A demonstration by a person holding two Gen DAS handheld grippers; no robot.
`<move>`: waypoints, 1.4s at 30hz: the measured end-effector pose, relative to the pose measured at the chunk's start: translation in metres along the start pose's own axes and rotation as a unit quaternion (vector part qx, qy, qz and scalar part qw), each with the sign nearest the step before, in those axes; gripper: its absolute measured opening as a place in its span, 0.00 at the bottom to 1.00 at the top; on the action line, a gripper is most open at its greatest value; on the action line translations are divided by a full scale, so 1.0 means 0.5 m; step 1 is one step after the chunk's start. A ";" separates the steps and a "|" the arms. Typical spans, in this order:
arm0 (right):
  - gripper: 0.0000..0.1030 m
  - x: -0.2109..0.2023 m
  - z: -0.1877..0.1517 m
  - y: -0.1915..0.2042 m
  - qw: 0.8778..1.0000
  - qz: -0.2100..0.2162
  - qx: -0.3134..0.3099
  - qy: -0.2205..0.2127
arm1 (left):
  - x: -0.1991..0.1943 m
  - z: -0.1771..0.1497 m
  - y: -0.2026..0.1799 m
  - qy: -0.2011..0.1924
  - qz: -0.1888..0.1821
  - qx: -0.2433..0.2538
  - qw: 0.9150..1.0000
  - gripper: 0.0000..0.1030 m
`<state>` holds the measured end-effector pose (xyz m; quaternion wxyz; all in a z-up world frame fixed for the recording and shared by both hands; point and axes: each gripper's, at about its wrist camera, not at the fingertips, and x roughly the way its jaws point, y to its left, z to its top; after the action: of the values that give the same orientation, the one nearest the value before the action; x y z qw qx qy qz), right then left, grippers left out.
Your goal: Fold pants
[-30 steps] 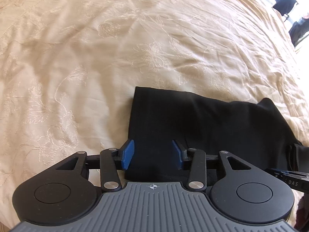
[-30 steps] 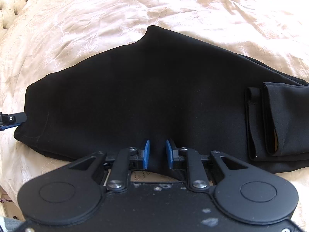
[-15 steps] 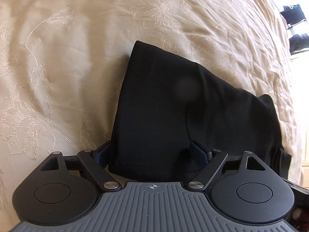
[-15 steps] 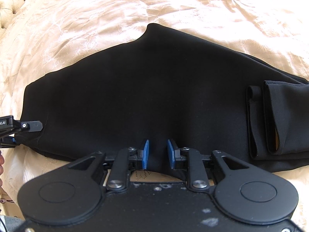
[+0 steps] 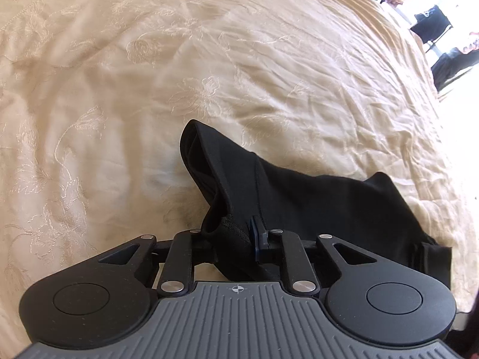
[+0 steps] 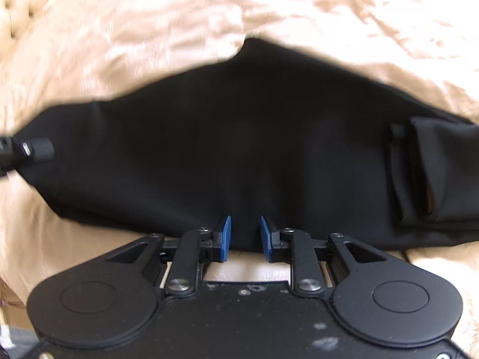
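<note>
We saw the left gripper closed down on a bunched corner of the black pants, at the hemmed end; the right blue pad showed, the other was buried in cloth. That end was lifted off the bedspread and hung open like a funnel. From there the fabric ran right and back toward a dark fold at the frame's right edge.

In the right wrist view, which was motion-blurred, the right gripper sat at the near edge of the pants, its two blue pads a narrow gap apart with black cloth showing between them. We could not tell whether they were pinching it.

The pants lay lengthwise left to right across the cream bedspread. A folded-back section with two layered edges sat on the right end. The tip of the left gripper came in at the far left end of the garment.

Beyond the far edge we had open bedspread all the way back; a tufted headboard showed top left.

Count: one pair of pants, two grippers, one bed.
</note>
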<state>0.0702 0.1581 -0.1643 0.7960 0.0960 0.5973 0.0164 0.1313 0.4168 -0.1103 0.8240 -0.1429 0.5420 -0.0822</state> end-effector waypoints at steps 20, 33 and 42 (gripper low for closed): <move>0.24 -0.057 -0.015 -0.171 0.992 0.118 0.022 -0.028 | -0.167 -0.042 -0.370 -0.151 0.029 0.132 0.979 0.16; 0.24 -0.188 -0.059 -0.568 0.986 0.086 0.112 -0.085 | 0.026 -0.186 -0.781 -0.113 -0.022 0.297 0.948 0.10; 0.24 -0.224 -0.100 -0.748 0.985 0.033 0.145 -0.082 | 0.161 -0.279 -0.937 -0.050 -0.087 0.358 0.928 0.04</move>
<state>-0.0425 -0.2181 -0.1361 0.8191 0.2316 0.5222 -0.0522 0.0445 -0.0698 -0.0800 0.8361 0.1110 0.4204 -0.3345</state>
